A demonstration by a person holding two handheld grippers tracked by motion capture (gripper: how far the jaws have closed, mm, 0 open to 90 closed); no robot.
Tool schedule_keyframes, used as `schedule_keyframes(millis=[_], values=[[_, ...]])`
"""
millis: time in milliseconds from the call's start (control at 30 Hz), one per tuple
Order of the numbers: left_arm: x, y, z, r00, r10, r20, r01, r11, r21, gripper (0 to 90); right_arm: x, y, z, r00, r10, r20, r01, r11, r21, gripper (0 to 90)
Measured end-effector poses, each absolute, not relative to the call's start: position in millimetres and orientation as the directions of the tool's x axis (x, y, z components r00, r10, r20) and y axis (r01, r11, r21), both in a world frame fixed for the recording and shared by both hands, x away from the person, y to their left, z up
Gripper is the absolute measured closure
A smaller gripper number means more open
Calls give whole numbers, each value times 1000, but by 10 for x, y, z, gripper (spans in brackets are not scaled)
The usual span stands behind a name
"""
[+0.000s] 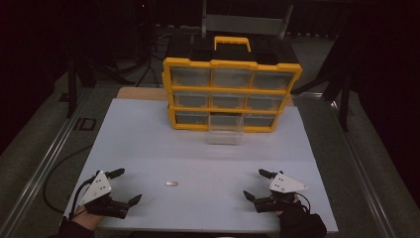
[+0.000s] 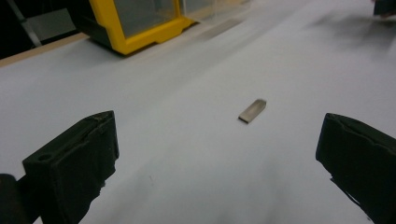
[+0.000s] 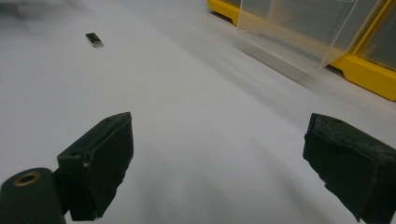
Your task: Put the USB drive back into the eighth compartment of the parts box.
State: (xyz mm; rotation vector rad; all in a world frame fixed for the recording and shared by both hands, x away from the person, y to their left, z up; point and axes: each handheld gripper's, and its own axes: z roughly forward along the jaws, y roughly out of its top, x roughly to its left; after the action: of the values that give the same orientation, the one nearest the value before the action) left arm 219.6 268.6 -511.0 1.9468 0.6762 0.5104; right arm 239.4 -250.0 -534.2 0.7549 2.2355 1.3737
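Note:
A small flat metal piece (image 1: 172, 183) lies on the white board (image 1: 148, 144) between my two grippers; it also appears ahead of the left jaws (image 2: 252, 110) and far off to the left in the right gripper view (image 3: 94, 40). My left gripper (image 1: 126, 186) rests near the front left corner, open and empty. My right gripper (image 1: 255, 184) sits at the front right, open and empty too. A yellow organiser (image 1: 231, 94) with clear drawers stands at the back; its bottom middle drawer (image 1: 225, 130) is pulled out.
The board's front edge runs just under both hands. Metal rails flank the table on the left (image 1: 44, 163) and right. A black carry case with a yellow handle (image 1: 232, 43) sits behind the organiser.

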Motion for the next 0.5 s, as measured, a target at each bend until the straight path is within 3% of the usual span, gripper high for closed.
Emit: schedule_keyframes(millis=[500], values=[[2254, 2692, -4715, 792, 604, 87, 201, -392, 898, 6, 2371, -2489, -5315, -774, 629, -71, 214, 365, 906, 90]])
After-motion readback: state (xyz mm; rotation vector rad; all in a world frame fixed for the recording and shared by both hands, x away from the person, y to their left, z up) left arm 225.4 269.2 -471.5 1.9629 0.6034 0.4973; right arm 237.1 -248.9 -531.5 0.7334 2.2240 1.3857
